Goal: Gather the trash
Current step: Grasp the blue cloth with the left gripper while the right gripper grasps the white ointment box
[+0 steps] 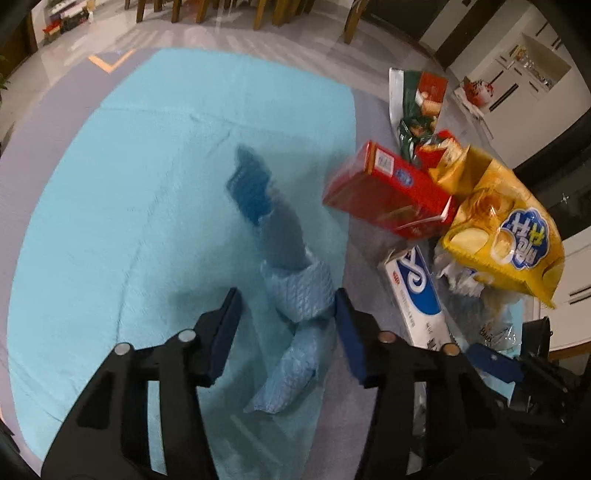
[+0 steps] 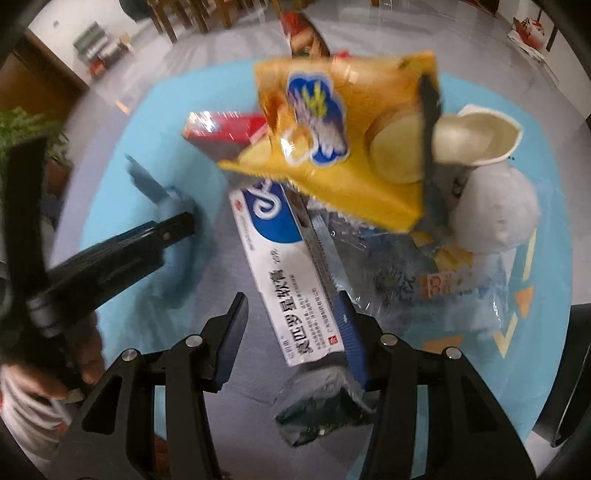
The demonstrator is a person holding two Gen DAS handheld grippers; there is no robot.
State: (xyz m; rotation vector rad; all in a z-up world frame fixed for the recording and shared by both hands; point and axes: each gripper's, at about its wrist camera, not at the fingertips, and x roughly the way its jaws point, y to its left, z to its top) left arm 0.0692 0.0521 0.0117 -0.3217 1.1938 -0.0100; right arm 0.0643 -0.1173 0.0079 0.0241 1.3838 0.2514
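In the left wrist view my left gripper (image 1: 286,301) is open above a crumpled blue wrapper (image 1: 299,291) that lies between its fingers on the light blue mat (image 1: 129,184). Right of it lie a red box (image 1: 388,192), a yellow chip bag (image 1: 506,232) and a white-and-blue tube box (image 1: 417,291). In the right wrist view my right gripper (image 2: 293,304) is open; the tube box (image 2: 291,273) lies between its fingers, against the right one. Past it are the yellow chip bag (image 2: 343,144), the red box (image 2: 221,129), a crushed paper cup (image 2: 476,136) and white crumpled paper (image 2: 498,210).
A green and red snack bag (image 1: 417,107) lies past the red box. Clear plastic wrap (image 2: 406,273) and a dark crumpled wrapper (image 2: 321,410) lie near my right gripper. The left gripper's black body (image 2: 110,258) shows at the left. Wooden chair legs (image 1: 221,11) stand beyond the mat.
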